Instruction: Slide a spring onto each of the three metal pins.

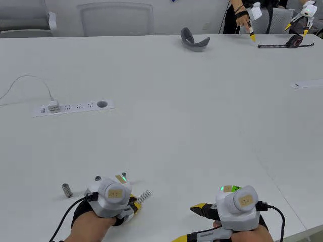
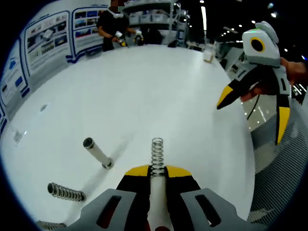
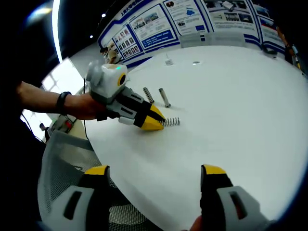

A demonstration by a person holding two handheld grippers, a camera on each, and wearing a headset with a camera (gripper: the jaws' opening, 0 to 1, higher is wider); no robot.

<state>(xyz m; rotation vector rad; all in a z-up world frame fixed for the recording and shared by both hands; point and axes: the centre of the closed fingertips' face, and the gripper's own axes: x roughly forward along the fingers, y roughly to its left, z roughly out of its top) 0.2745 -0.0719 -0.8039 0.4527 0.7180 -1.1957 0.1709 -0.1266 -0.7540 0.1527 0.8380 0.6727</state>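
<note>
Over the white table (image 1: 176, 116), the right gripper (image 3: 154, 169) hovers with its jaws wide apart and empty. The left gripper (image 2: 157, 171) is clamped on a metal pin (image 2: 155, 202) with a spring (image 2: 157, 153) at its tip. Nearby lie another pin (image 2: 96, 152) and a loose spring (image 2: 66, 191).

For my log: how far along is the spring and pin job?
Done: nothing clearly finished. In hand: the left gripper is shut on a coiled silver spring, apparently over a rod. Left: a bare silver metal pin and a loose coiled spring lie on the white table; right gripper open.
</note>
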